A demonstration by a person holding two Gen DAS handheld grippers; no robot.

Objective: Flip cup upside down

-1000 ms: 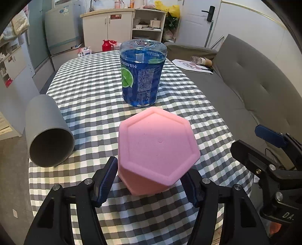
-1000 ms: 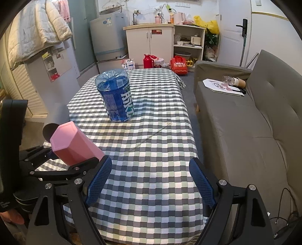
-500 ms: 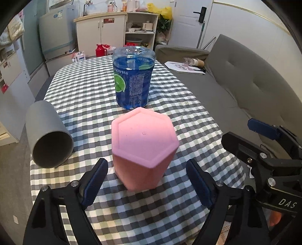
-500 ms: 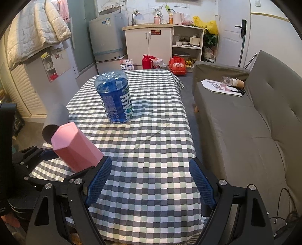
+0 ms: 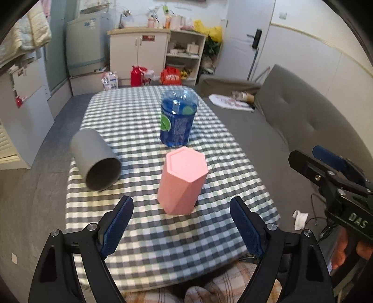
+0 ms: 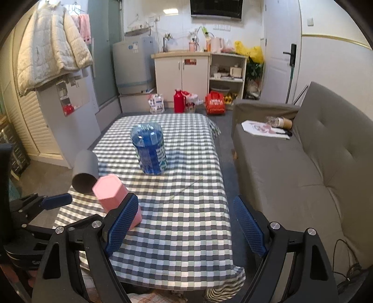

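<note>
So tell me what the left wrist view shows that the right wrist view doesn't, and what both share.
Only the left wrist view shows the left claw open and empty, with the crumpled tissue on the floor. Only the right wrist view shows the open right claw, the hanging white jacket and the screen on the wall. Both show the pink cup standing base-up, the grey cup on its side, the blue bottle and the checked tablecloth.

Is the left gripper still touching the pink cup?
Apart. In the left wrist view the left gripper has its jaws wide open, with checked tablecloth showing between each blue pad and the pink cup, which stands alone.
</note>
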